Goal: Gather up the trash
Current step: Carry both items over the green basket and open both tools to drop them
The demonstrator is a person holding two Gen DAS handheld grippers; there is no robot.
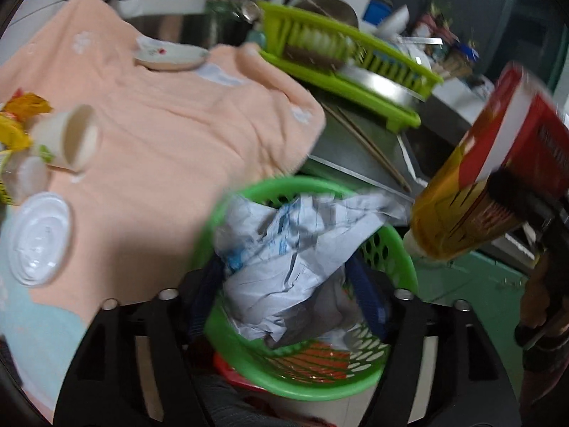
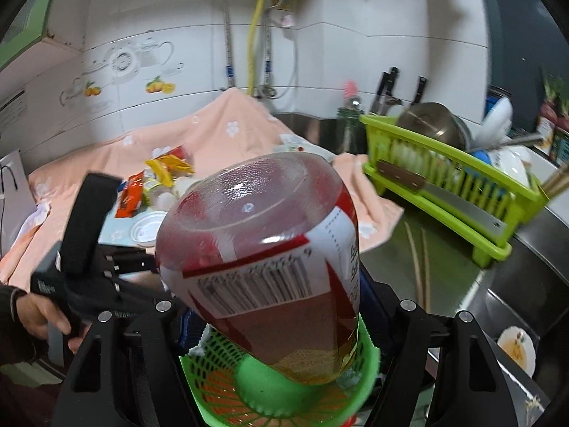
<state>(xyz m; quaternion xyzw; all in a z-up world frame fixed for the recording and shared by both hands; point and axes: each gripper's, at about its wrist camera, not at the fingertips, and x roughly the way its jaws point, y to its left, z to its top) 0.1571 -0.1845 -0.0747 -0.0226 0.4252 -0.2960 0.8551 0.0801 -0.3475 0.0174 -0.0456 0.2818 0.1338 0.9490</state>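
Baskets: one green basket (image 1: 245,366)
Bottles: one, above the basket (image 1: 476,185)
Cups: one, left of the basket (image 1: 67,138)
Lids: one, left of the basket (image 1: 37,238)

Both wrist views close above green basket (image 1: 313,373), facing counter

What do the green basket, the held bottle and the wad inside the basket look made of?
Green basket: glossy moulded plastic, perforated walls. Bottle: clear plastic, probably; see-through base with a mould dimple, printed label. Wad: crumpled paper, sharp creases, matte, bluish print.
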